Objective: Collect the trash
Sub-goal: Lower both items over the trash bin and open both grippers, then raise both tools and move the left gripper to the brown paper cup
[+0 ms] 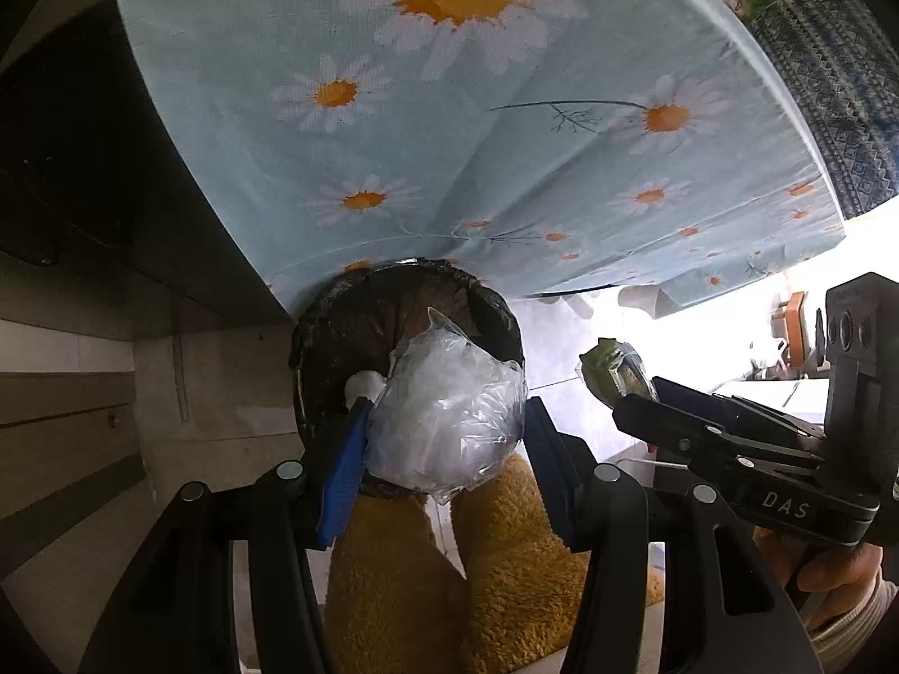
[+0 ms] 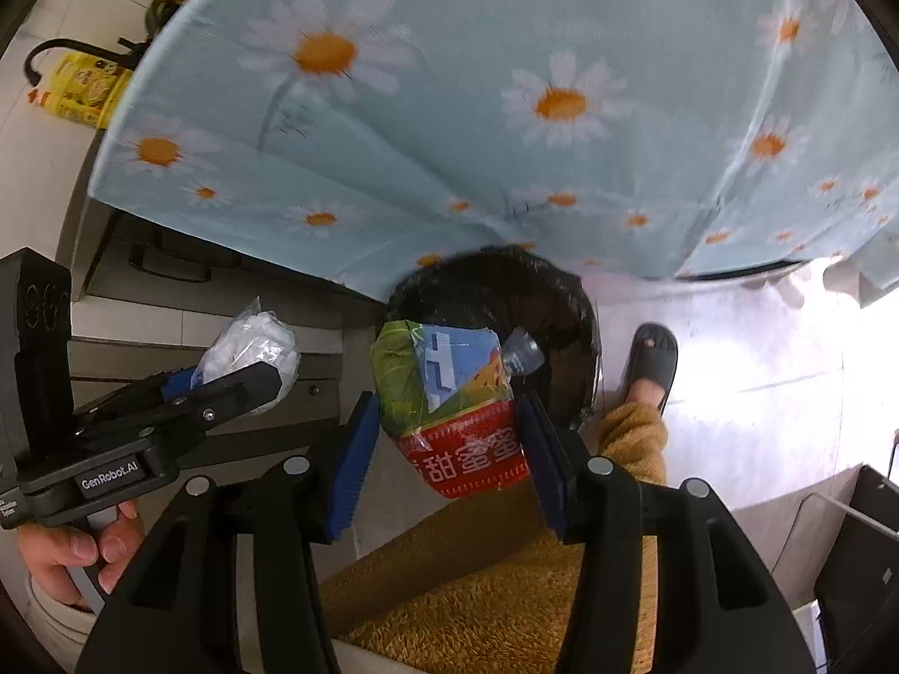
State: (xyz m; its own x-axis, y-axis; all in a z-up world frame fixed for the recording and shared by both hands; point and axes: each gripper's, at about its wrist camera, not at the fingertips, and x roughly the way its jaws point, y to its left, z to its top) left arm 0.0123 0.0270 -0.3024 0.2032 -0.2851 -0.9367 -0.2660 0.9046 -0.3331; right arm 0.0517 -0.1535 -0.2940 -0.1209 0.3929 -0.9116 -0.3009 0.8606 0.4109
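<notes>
A tiled floor [image 2: 730, 348] runs under a table draped in a pale blue daisy cloth [image 1: 477, 140], with dark wooden cabinets to the left.

Nearest in both views are the person's legs in fuzzy mustard trousers [image 2: 505, 590]; a foot in a dark slipper [image 2: 652, 359] rests on the tiles just right of the bin.

The left gripper [image 1: 444, 432] points steeply down, its blue pads [image 1: 343, 477] pressed on either side of a crumpled clear plastic bag [image 1: 444, 415] with white stuff inside. The bag hangs over the mouth of the bin [image 1: 326, 326], a round bin lined with a black bag that stands at the hem of the cloth. A small white scrap [image 1: 365, 385] shows inside the bin, just left of the bag.

The right gripper [image 2: 449, 438] also points steeply down and is clamped on a snack wrapper [image 2: 449, 393], green and blue above, red with white characters below. The wrapper hangs at the near rim of the bin, whose dark inside shows beyond it.

Each gripper is seen from the other's camera, side by side, with a hand [image 2: 73, 550] on its handle.

Farther off, left of the table, yellow packages [image 2: 84, 90] lie on the floor. To the far right bright light washes out the tiles.
</notes>
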